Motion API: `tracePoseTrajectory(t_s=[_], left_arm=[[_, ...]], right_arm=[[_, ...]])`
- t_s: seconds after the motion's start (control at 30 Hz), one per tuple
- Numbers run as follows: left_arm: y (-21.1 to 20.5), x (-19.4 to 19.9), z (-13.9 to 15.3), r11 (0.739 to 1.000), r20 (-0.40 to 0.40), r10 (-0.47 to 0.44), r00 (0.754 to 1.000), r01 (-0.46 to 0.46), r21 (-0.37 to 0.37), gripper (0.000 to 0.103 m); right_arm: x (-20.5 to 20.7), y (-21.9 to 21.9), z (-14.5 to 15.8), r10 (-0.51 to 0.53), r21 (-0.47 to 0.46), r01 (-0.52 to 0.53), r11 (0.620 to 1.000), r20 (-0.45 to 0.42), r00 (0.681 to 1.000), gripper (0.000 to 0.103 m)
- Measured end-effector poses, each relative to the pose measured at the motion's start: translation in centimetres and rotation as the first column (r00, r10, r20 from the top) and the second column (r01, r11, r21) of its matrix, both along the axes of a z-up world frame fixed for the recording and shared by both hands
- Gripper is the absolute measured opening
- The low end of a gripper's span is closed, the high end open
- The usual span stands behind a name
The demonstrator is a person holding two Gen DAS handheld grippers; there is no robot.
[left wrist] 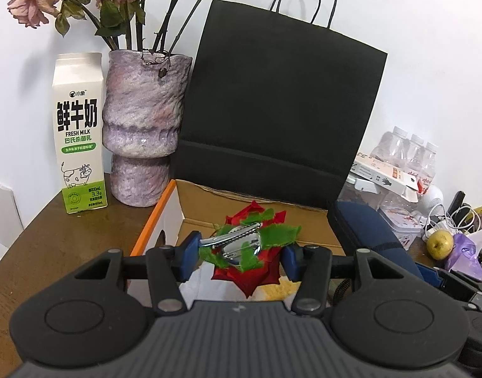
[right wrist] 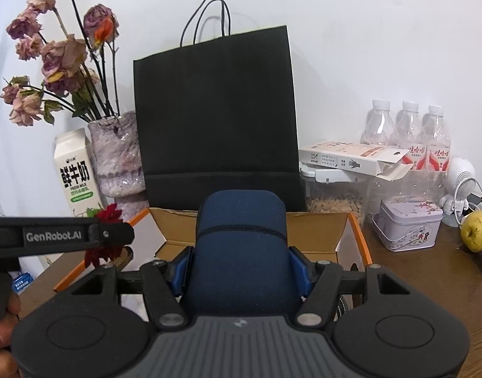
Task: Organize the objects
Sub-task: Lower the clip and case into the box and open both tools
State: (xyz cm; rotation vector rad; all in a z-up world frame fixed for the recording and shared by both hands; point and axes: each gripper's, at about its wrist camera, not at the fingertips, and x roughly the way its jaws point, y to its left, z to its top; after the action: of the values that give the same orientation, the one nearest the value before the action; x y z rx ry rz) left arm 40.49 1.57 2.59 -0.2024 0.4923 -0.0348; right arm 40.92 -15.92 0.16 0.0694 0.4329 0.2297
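My left gripper point(left wrist: 241, 253) is shut on a red fabric flower hair clip point(left wrist: 252, 271) with green leaves and a silver metal clasp. It hangs over the open cardboard box point(left wrist: 193, 211) with orange edges. My right gripper point(right wrist: 241, 271) is shut on a dark blue soft case point(right wrist: 241, 239), which stands upright between the blue pads above the same box point(right wrist: 319, 230). In the right wrist view the left gripper point(right wrist: 114, 234) reaches in from the left with the flower clip point(right wrist: 110, 214). The blue case point(left wrist: 363, 230) also shows at the right of the left wrist view.
A tall black paper bag point(right wrist: 215, 119) stands behind the box. A milk carton point(left wrist: 80, 132) and a purple vase of dried flowers point(left wrist: 146, 119) are at the left. Water bottles point(right wrist: 408, 132), a white carton point(right wrist: 345, 156), a seed jar point(right wrist: 335, 201), a tin point(right wrist: 408, 228) and a yellow fruit point(right wrist: 477, 231) crowd the right.
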Motion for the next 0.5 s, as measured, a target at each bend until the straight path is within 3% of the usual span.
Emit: tracePoseTrajectory(t_s=[0.5], left_arm=[[-0.5, 2.9, -1.1, 0.999, -0.02, -0.027, 0.999, 0.028, 0.035, 0.054]], right_arm=[[2.8, -0.3, -1.2, -0.008, -0.019, 0.007, 1.0, -0.042, 0.999, 0.062]])
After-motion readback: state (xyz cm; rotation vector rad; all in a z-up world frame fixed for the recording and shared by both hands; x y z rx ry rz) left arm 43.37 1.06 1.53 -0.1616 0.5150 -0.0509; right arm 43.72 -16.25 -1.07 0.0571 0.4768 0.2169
